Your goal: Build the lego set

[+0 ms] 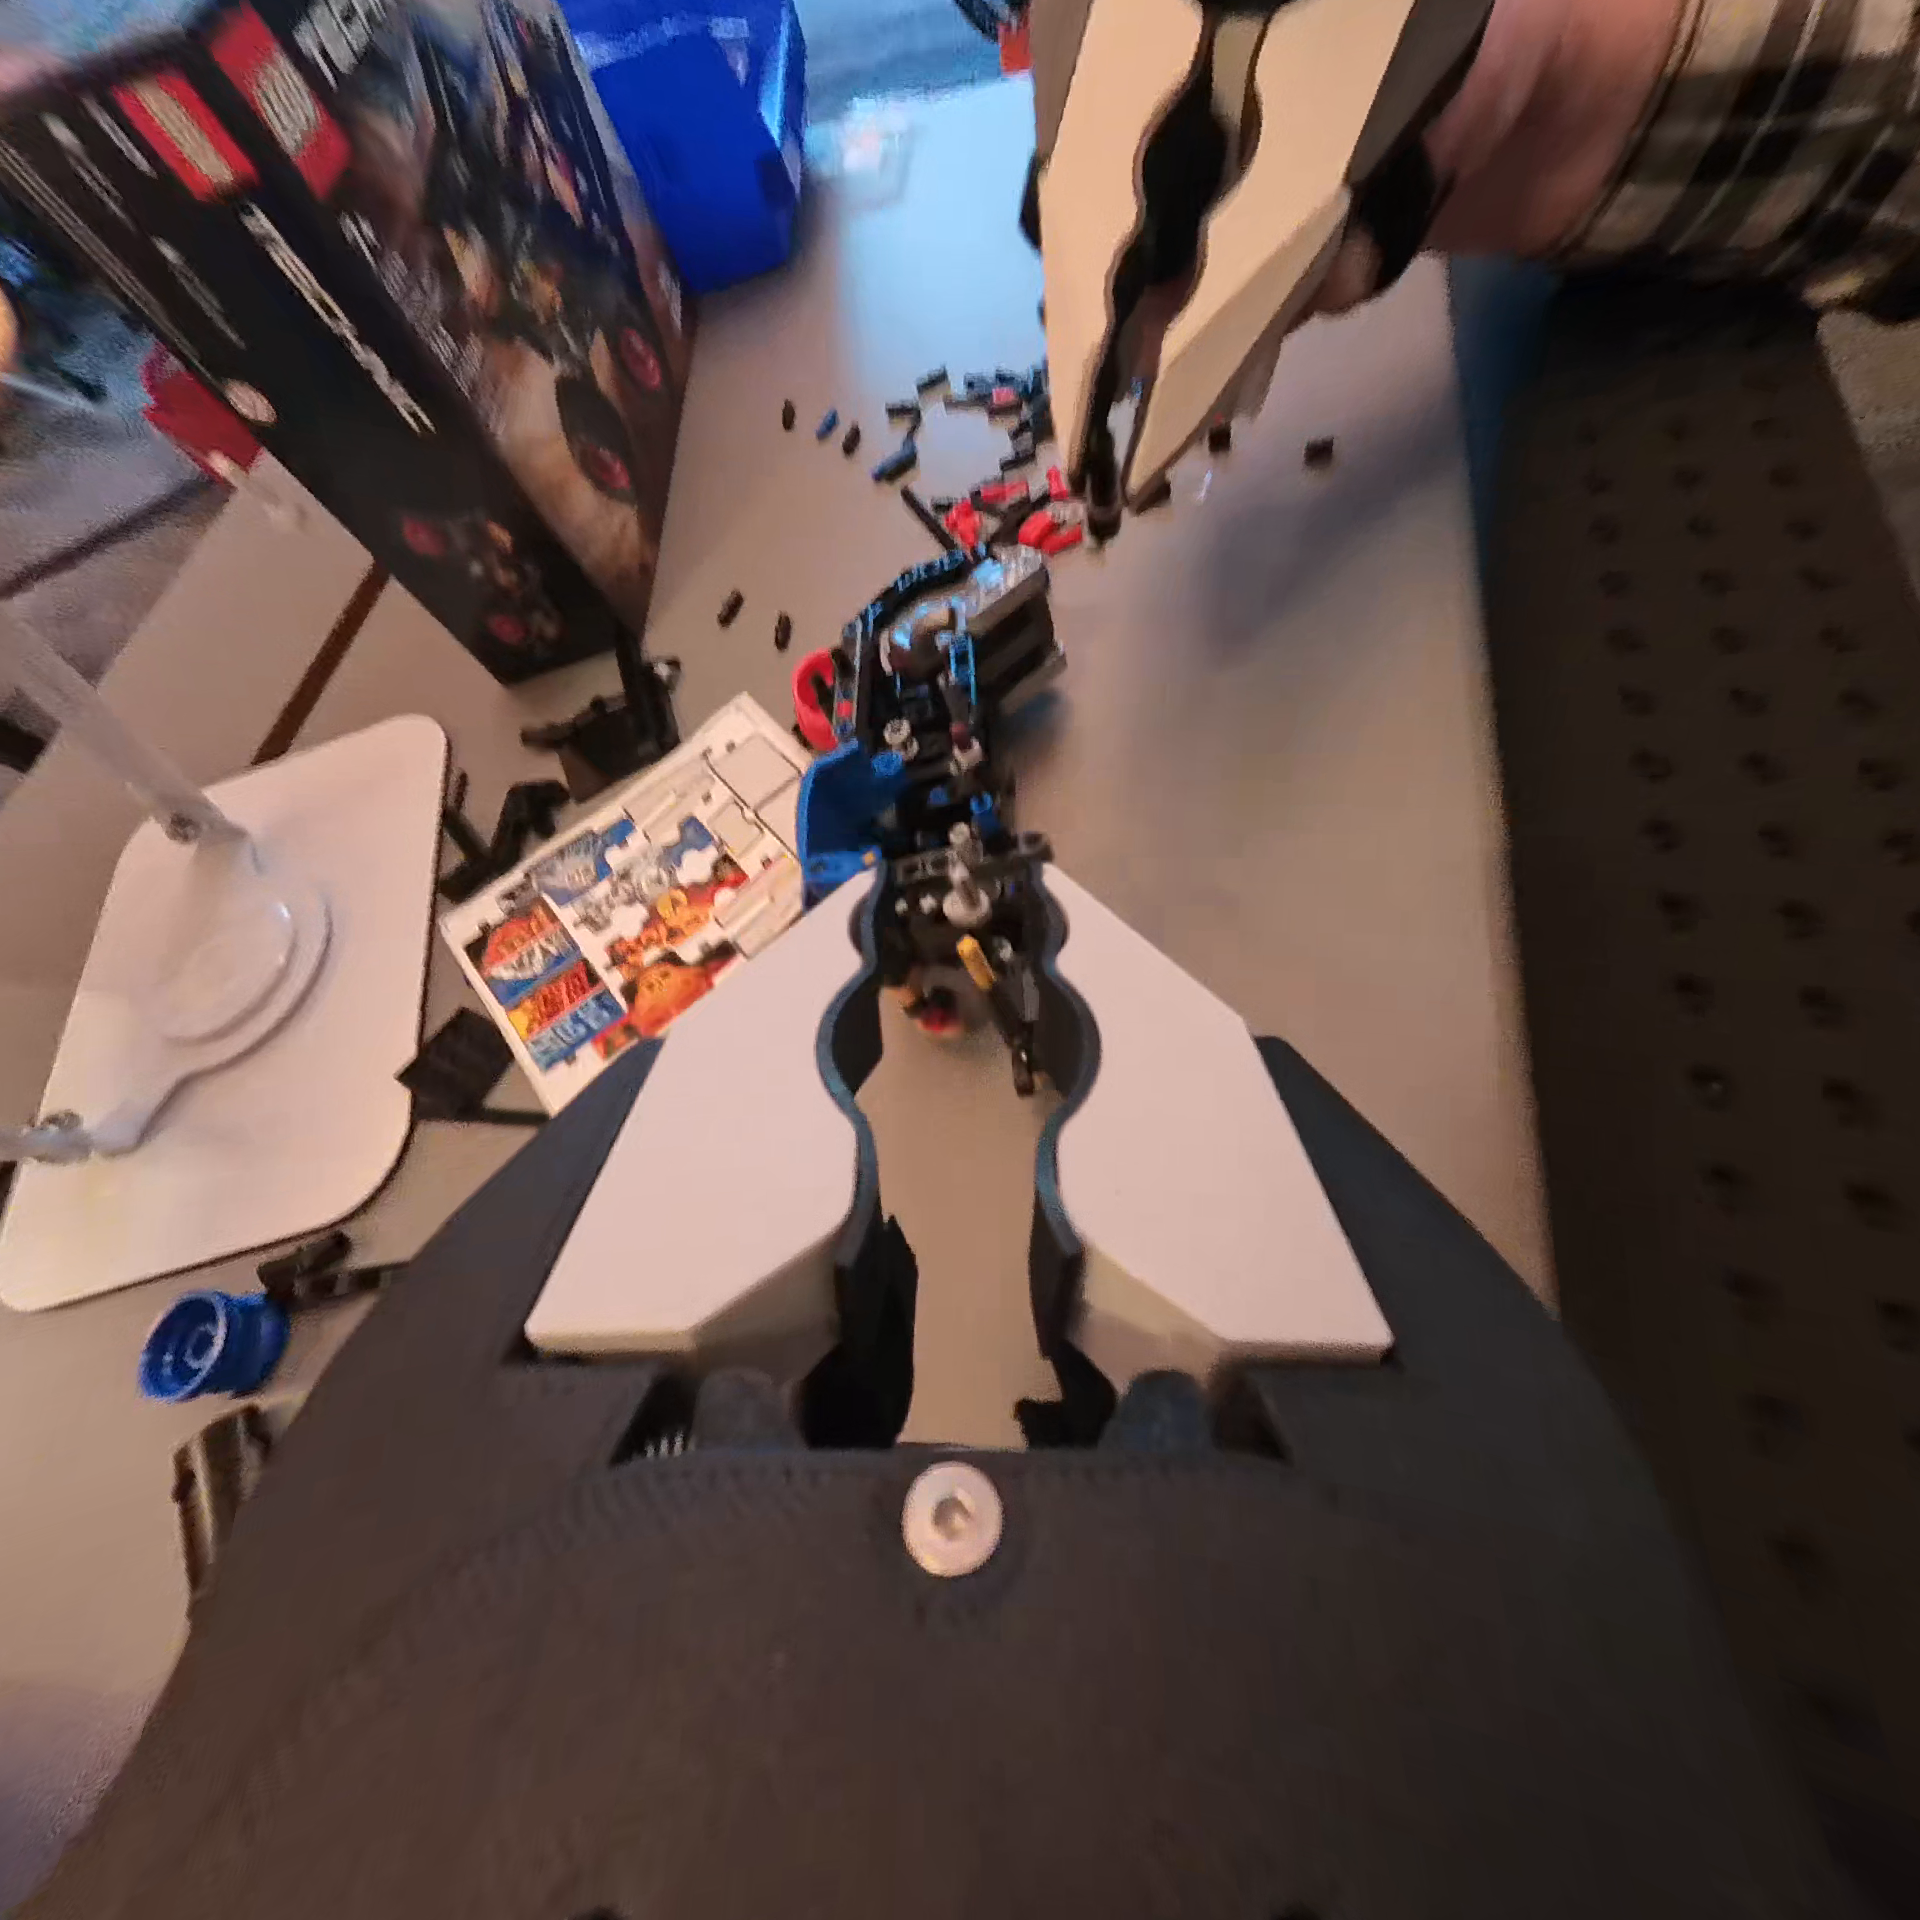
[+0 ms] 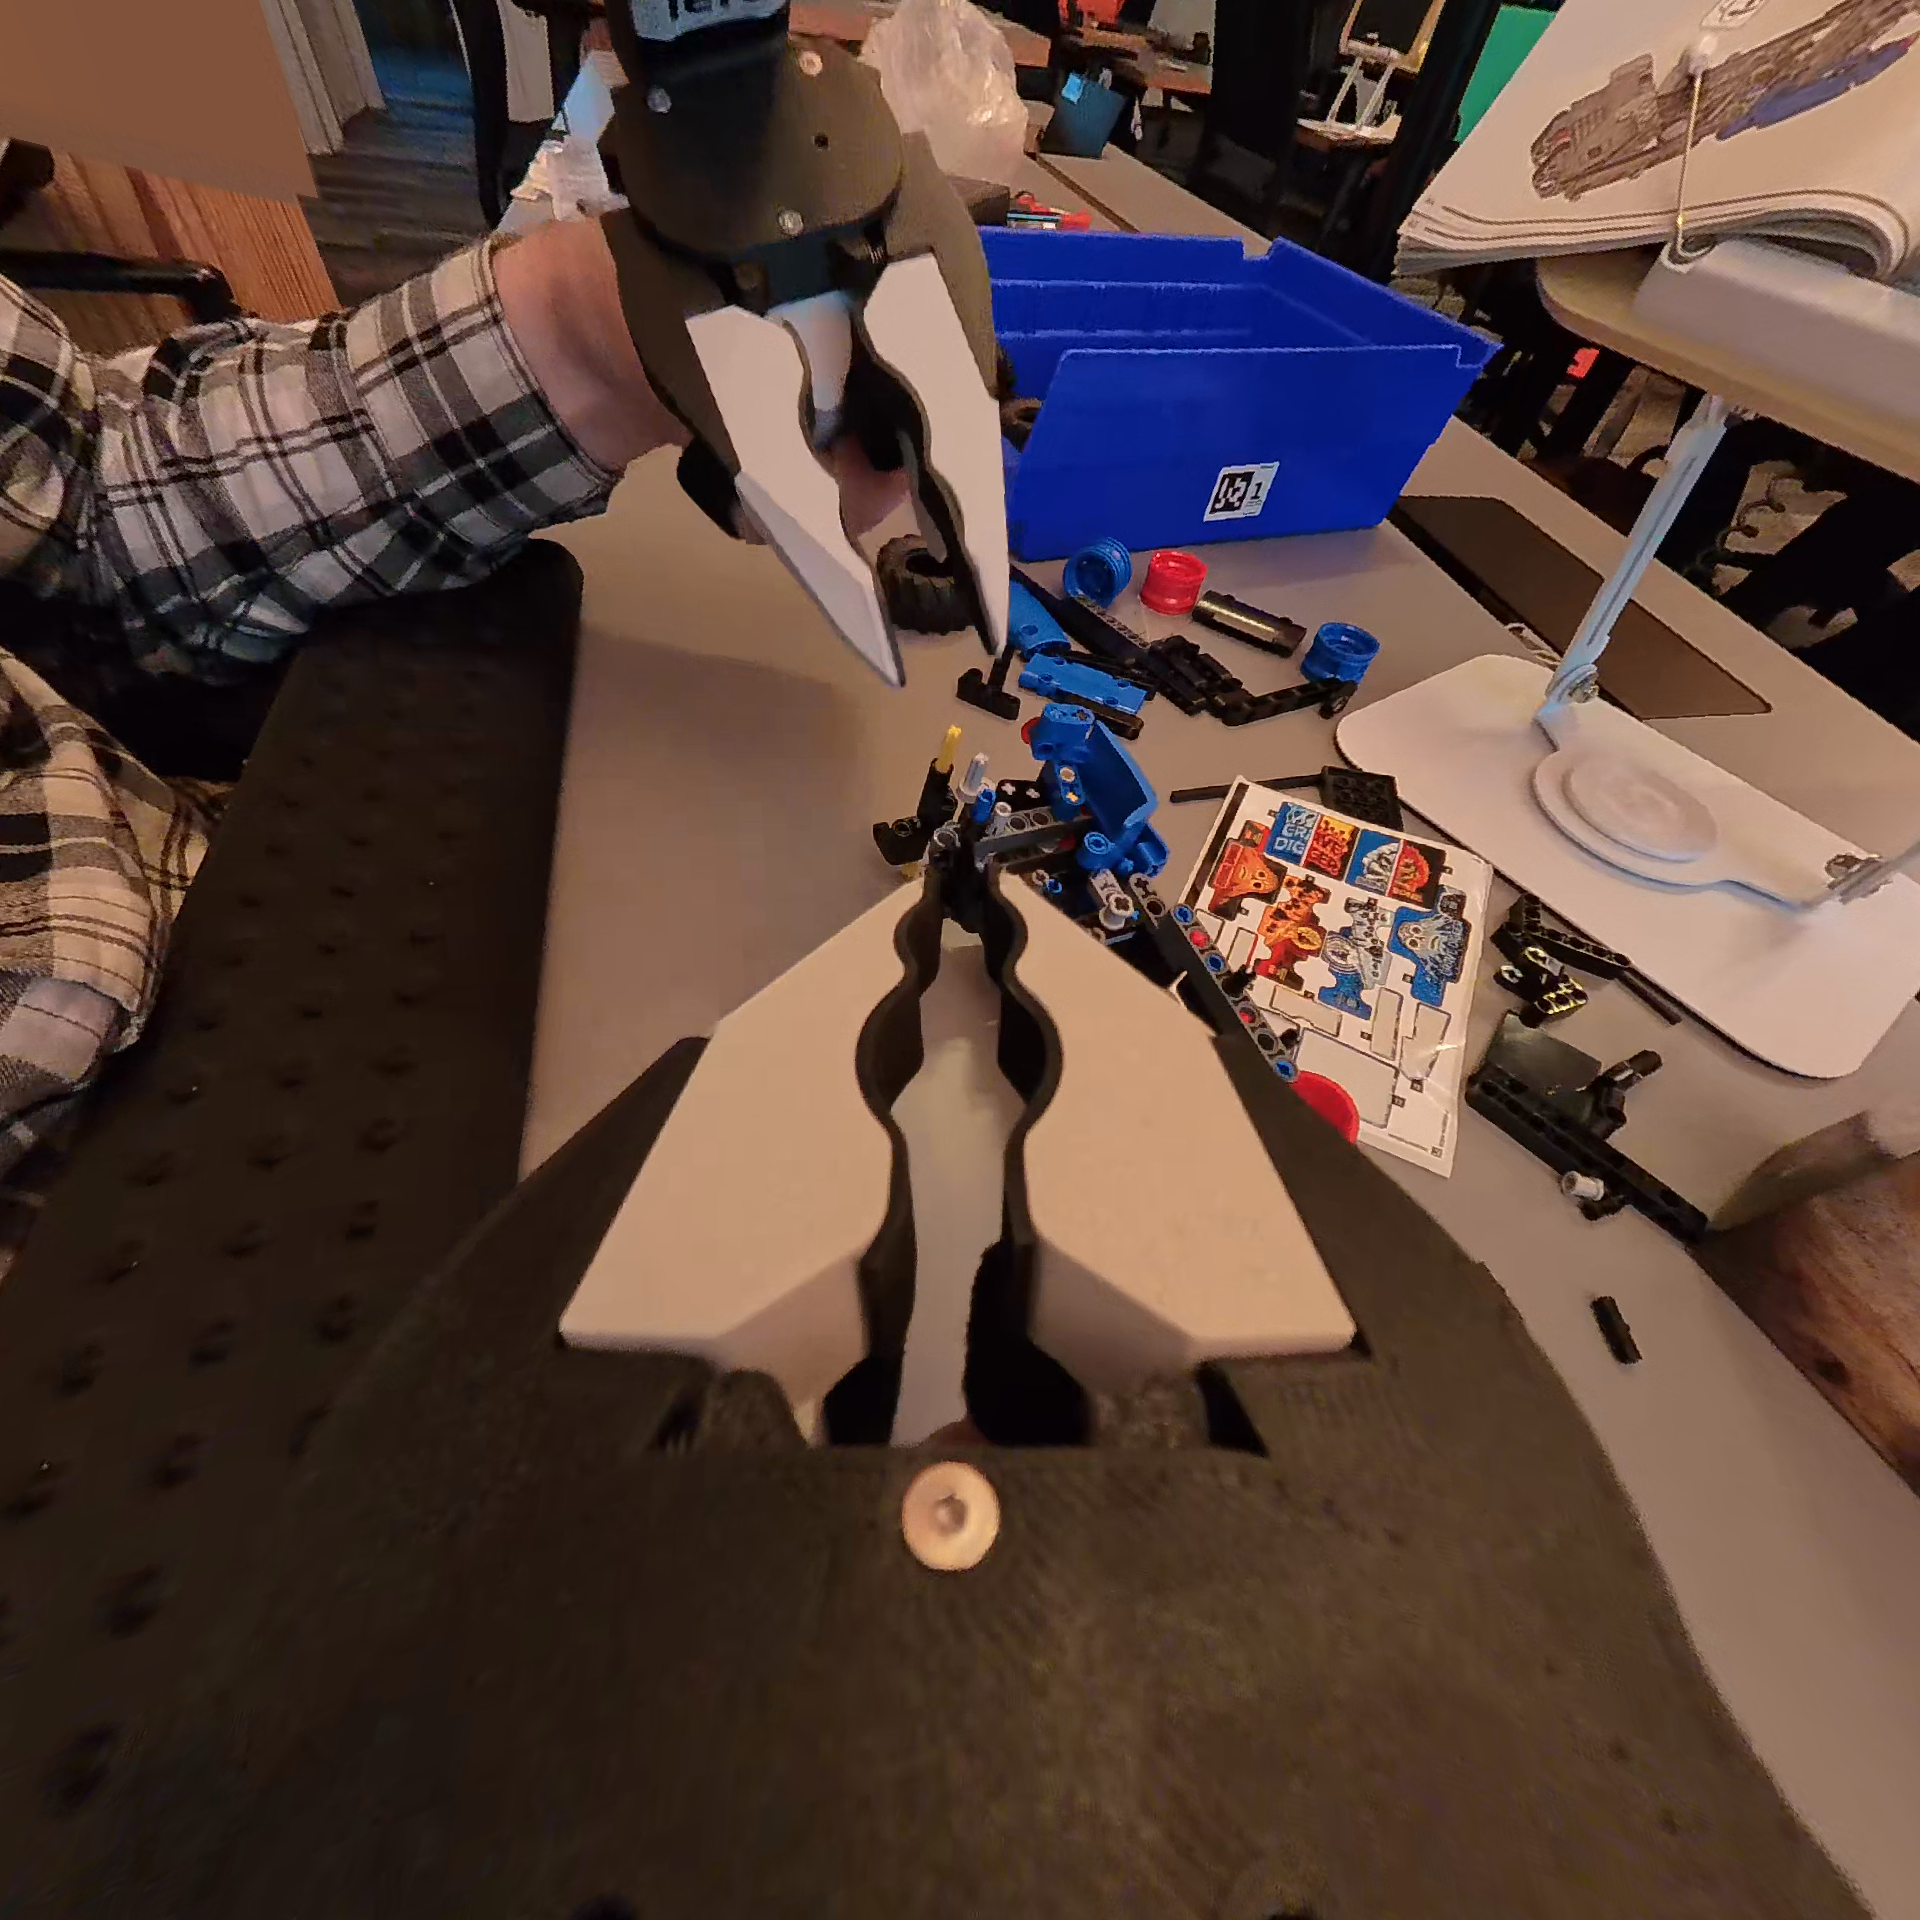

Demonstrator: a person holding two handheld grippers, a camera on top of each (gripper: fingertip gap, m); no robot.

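On the far left of the left wrist view, a white stand base (image 1: pixel 208 987) sits on the grey table (image 1: pixel 1247 779), with a blue wheel (image 1: pixel 203 1345) lying just in front of it. Behind them a dark box (image 1: pixel 364 312) stands upright, and a blue bin (image 1: pixel 707 135) shows beyond it. A sticker sheet (image 1: pixel 644 904) lies flat to the right of the base, its far corner just beside the model (image 1: pixel 935 727). This part-built blue, black and grey frame rests on the table near the middle. The left gripper (image 1: pixel 958 878) is over the model's near end with its jaws spread wide. In the right wrist view its tips are off the table and hold nothing. Loose parts (image 1: pixel 987 416), black, red and blue, are scattered past the model. The right gripper (image 1: pixel 1117 504) points down at the edge of that pile, jaws nearly together. Something dark sits at the tips, but I cannot tell whether they grip it. A black mat (image 1: pixel 1714 935) with rows of holes covers the table's right side.
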